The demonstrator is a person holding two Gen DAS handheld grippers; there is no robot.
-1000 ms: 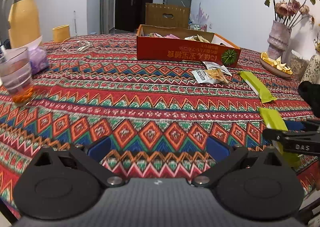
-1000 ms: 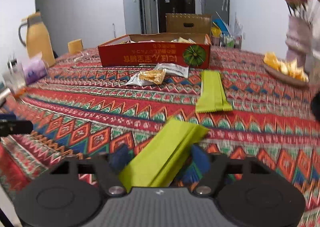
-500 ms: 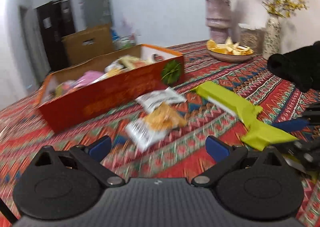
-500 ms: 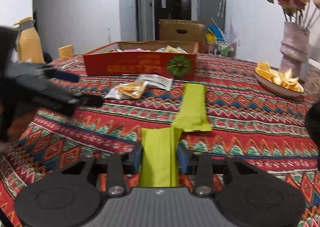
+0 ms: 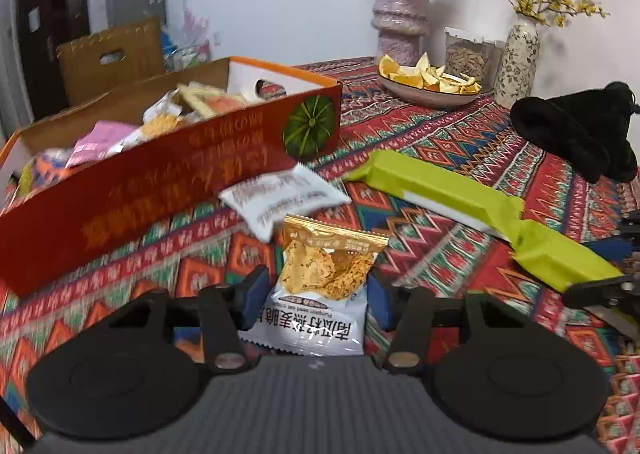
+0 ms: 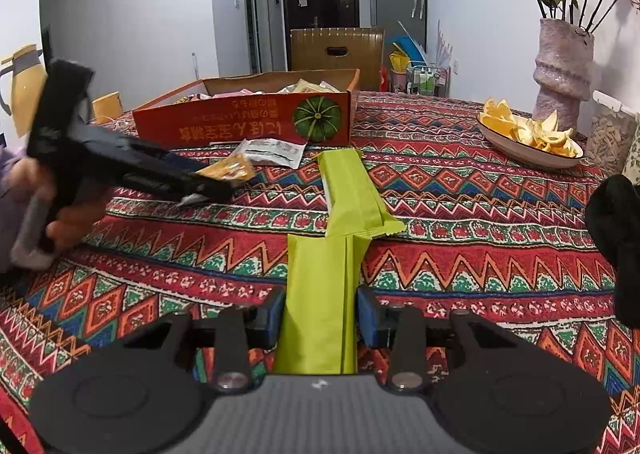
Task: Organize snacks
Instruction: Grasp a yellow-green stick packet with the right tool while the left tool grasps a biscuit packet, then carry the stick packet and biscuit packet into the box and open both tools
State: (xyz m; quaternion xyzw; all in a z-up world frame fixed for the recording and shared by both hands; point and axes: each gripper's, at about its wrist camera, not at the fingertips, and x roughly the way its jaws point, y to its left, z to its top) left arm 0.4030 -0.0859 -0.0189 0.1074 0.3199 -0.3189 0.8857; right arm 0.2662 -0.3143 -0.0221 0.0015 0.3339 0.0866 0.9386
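In the left wrist view, the left claw brackets a glossy white-and-gold crisp packet, its blue pads close on either side but not plainly pressing the crinkled foil, so whether it grips cannot be told. A flat white sachet lies just beyond, against the shallow red cardboard box heaped with assorted wrappers. A long lime-green bar lies to the right on the zigzag-woven tablecloth, and only here the tall speckled vase with yellow sprigs shows. In the right wrist view, the right claw is clenched on a second matte lime-green bar, whose far end touches the first bar. This view alone shows the left claw from the side, low over the table, and a yellow jug at the far left.
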